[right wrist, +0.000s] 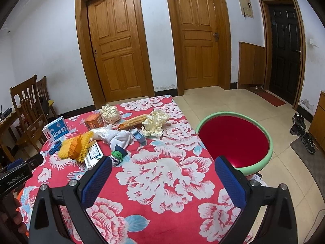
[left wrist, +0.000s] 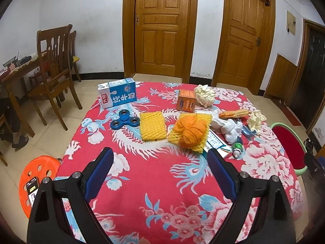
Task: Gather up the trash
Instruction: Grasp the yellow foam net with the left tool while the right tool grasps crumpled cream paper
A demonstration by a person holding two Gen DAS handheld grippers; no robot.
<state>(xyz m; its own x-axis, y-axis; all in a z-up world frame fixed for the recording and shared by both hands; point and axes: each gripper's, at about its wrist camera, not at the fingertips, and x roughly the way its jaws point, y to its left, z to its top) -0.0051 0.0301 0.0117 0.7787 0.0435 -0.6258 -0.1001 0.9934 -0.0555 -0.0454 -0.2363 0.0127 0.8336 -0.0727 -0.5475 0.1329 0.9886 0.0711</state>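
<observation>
Trash sits across the middle of the left wrist view on the floral tablecloth (left wrist: 162, 179): two yellow foam nets (left wrist: 152, 125), crumpled paper (left wrist: 204, 95) and a milk carton (left wrist: 117, 92) upper left. The left gripper (left wrist: 160, 158) and right gripper (right wrist: 163, 165) both hang spread wide and empty at the frames' bottom. A red basin (right wrist: 235, 140) lies centre right in the right wrist view, beside the table.

A home: wooden doors (left wrist: 160, 28), dining chairs (left wrist: 53, 77), shoes (right wrist: 302, 130) by the entrance.
</observation>
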